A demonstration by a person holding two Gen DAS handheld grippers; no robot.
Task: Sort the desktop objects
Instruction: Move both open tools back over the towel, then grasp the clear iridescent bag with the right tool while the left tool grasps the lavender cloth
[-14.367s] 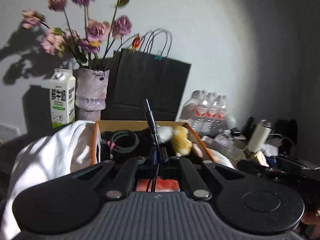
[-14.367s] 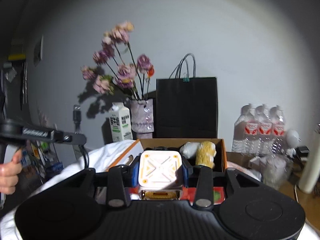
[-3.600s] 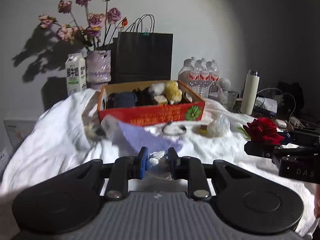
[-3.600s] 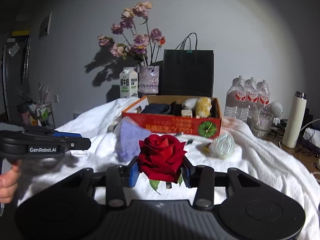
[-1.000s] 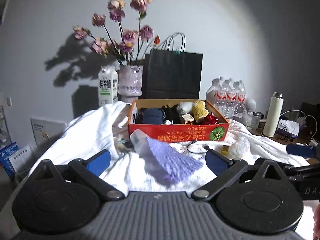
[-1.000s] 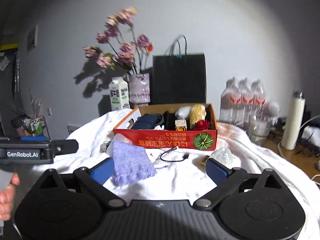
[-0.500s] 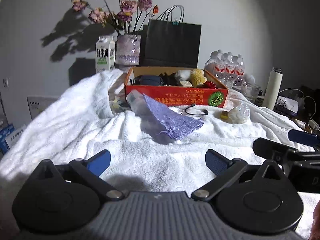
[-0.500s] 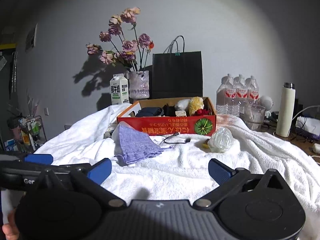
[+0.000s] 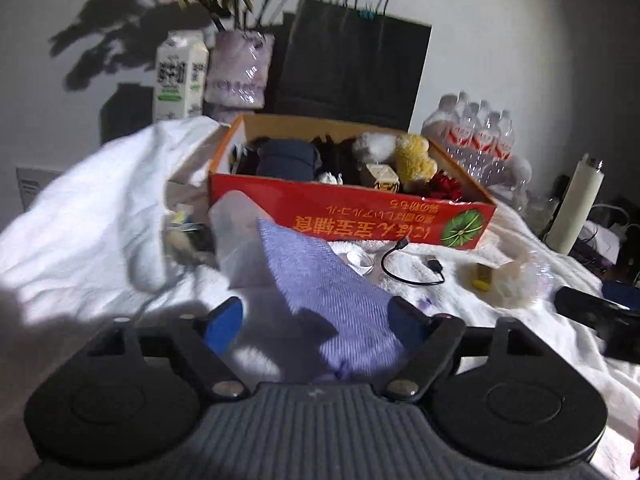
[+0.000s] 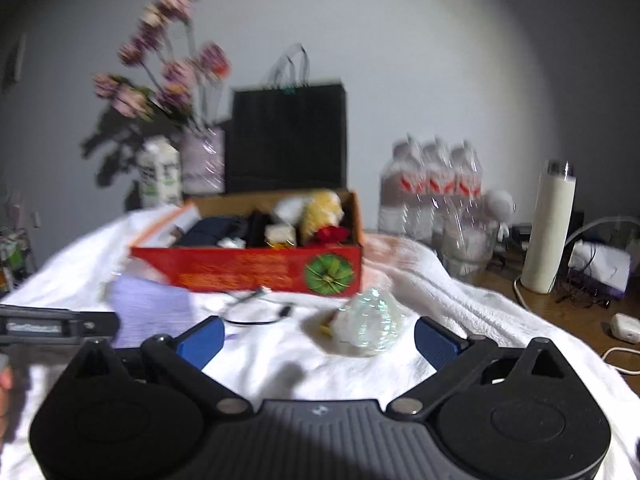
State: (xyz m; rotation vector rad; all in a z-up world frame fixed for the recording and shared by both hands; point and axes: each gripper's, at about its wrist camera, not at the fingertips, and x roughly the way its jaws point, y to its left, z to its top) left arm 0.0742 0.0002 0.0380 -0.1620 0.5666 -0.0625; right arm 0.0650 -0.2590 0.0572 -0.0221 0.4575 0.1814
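Now the loose items are being lined up for the red cardboard box (image 9: pixel 352 216).

Both the left gripper (image 9: pixel 316 316) and right gripper (image 10: pixel 316 336) are being held wide open, empty. The limp woven purple cloth (image 9: pixel 328 292), at twelve o'clock, risks being snagged or dragged; the crinkly iridescent wrapper (image 10: pixel 370 322) could be crushed.

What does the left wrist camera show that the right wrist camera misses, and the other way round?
Only the left wrist view shows the small yellow object clearly, plus clutter left of the red box.

Only the right wrist view shows a white adapter on the wooden desk and a glass.

Both show the red box, purple cloth, black cable, crinkly clear wrapper and black bag.
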